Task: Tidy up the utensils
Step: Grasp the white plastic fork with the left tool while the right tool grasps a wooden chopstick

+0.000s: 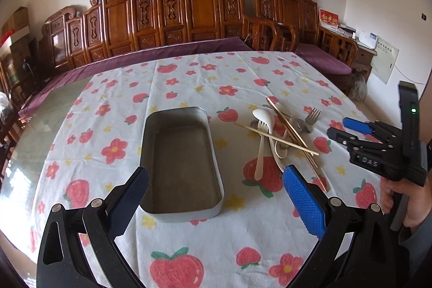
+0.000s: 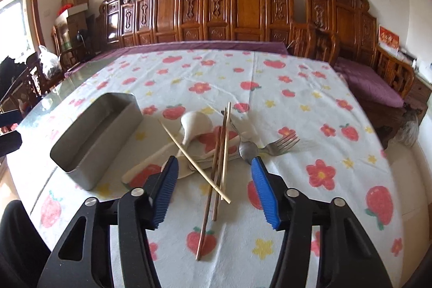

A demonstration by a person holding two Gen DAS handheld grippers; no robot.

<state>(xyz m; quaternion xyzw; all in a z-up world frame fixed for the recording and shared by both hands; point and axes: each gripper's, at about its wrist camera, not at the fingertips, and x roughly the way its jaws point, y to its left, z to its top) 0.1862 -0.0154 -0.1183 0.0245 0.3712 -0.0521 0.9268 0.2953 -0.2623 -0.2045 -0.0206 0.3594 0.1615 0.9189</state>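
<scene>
Round table under a white cloth printed with strawberries and flowers, carved wooden bench behind with a purple cushion. Near the middle of the cloth, an oblong metal tin, open-topped and bare inside, lying lengthwise away from the left camera. Just right of the tin, apart from it, a loose heap of utensils: white plastic spoon and white plastic fork side by side, a second white piece under them, crossed by a pale bamboo chopstick and a darker wooden pair; beyond these, a metal spoon and a metal fork touching at the far edge of the heap. Left gripper spread wide above the near end of the tin, nothing between its pads. Right gripper roughly half open over the near ends of the chopsticks, gripping nothing, held by a hand at the right edge of the left view.
</scene>
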